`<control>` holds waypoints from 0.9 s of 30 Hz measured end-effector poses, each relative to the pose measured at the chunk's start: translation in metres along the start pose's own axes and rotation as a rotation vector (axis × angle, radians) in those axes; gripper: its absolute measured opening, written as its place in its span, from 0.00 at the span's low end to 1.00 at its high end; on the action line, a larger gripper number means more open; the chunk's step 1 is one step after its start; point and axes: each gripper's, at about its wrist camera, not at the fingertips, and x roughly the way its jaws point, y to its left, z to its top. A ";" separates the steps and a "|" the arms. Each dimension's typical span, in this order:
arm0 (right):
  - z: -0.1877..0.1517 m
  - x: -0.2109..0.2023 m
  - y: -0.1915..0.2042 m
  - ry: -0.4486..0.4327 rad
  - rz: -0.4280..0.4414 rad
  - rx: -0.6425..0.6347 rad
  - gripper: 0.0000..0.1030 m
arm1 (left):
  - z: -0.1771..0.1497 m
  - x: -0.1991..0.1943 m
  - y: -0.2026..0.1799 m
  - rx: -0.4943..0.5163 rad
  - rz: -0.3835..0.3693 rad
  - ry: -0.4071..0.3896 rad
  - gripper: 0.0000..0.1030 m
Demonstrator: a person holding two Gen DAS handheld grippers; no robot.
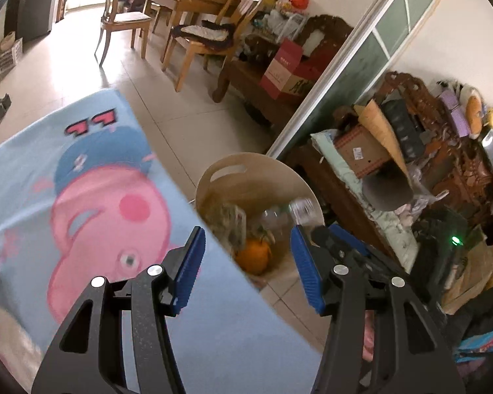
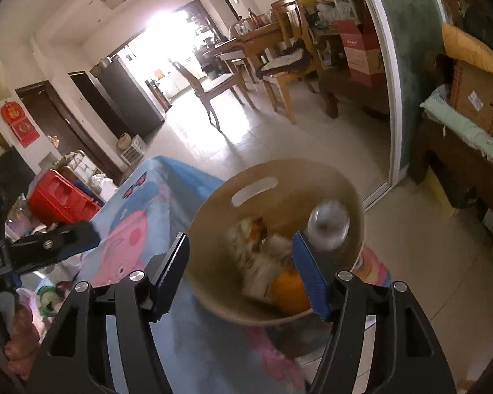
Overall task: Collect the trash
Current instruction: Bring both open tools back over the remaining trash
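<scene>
clear bottle (image 2: 328, 226) in tan bin (image 2: 263, 174)

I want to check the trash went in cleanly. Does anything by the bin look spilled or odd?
Nothing looks spilled. The clear plastic bottle appears blurred inside the tan bin, above an orange item and wrappers. Both tongs are open, holding nothing.

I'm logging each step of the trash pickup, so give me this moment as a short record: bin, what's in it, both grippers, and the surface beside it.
bin: round beige bin with a handle slot, standing on the floor at the edge of the cloth
contents: clear plastic bottle, blurred; orange fruit; crumpled wrappers
left gripper: open, nothing between the jaws
right gripper: open above the bin, nothing gripped
surface: blue cartoon-pig cloth
</scene>
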 end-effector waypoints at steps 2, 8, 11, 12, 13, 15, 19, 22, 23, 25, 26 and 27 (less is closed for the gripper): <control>-0.009 -0.007 0.008 0.005 0.019 0.002 0.60 | -0.025 -0.021 0.007 -0.006 -0.013 -0.010 0.52; -0.038 -0.017 0.047 0.058 0.100 -0.027 0.56 | -0.104 -0.075 0.033 -0.050 -0.010 0.006 0.52; -0.053 -0.014 0.078 0.107 0.141 -0.077 0.49 | -0.148 -0.116 0.063 -0.094 0.023 -0.011 0.51; -0.056 -0.012 0.086 0.120 0.151 -0.091 0.47 | -0.159 -0.126 0.071 -0.108 0.036 -0.016 0.51; -0.062 -0.009 0.098 0.139 0.166 -0.110 0.45 | -0.170 -0.138 0.080 -0.125 0.051 -0.022 0.51; -0.072 -0.004 0.119 0.168 0.194 -0.135 0.43 | -0.194 -0.163 0.103 -0.165 0.093 -0.034 0.51; -0.093 0.011 0.166 0.242 0.249 -0.186 0.41 | -0.231 -0.211 0.144 -0.273 0.164 -0.086 0.51; -0.113 0.019 0.208 0.296 0.293 -0.248 0.40 | -0.250 -0.244 0.175 -0.367 0.202 -0.149 0.51; -0.120 0.020 0.223 0.313 0.308 -0.276 0.40 | -0.255 -0.252 0.183 -0.387 0.213 -0.166 0.51; -0.135 0.023 0.254 0.350 0.338 -0.340 0.40 | -0.263 -0.264 0.196 -0.416 0.231 -0.191 0.50; -0.143 0.024 0.269 0.373 0.357 -0.368 0.40 | -0.267 -0.270 0.202 -0.426 0.237 -0.199 0.50; -0.153 0.027 0.288 0.402 0.381 -0.405 0.40 | -0.270 -0.277 0.209 -0.441 0.246 -0.212 0.50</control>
